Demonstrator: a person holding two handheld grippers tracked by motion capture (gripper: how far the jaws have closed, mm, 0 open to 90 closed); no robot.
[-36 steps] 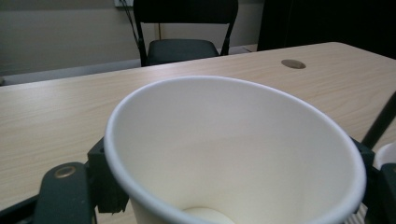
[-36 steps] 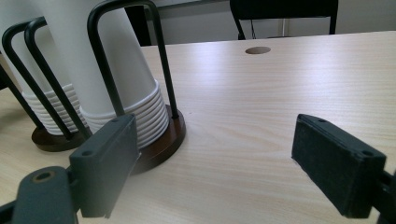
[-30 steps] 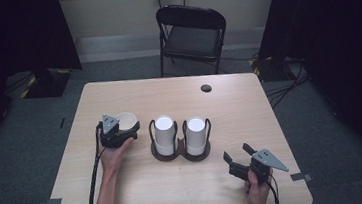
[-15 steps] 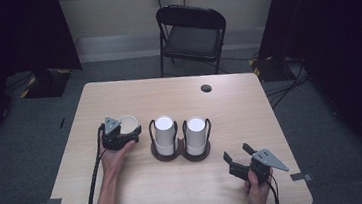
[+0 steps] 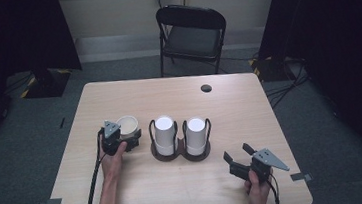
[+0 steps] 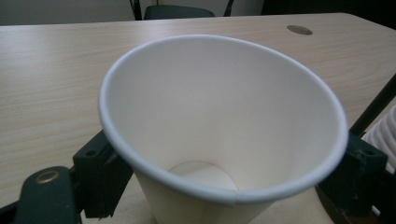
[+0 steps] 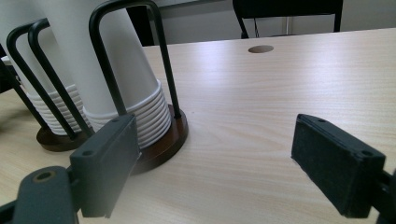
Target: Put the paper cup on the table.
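Observation:
A single white paper cup stands mouth up, left of the rack, with my left gripper shut on its sides. In the left gripper view the cup sits between the black jaws and its base is hidden, so I cannot tell if it touches the table. A dark wire cup rack holds two stacks of upside-down white cups. My right gripper is open near the front right of the table. In the right gripper view, my right gripper holds nothing and the nearer stack is ahead to the left.
The wooden table has a round cable hole near its far edge. A black folding chair stands behind the table. Tape marks lie at the front corners. Cables trail from both grippers toward the near edge.
My left gripper and the cup in it have shifted slightly toward the near edge. The right gripper and the rack have stayed where they were.

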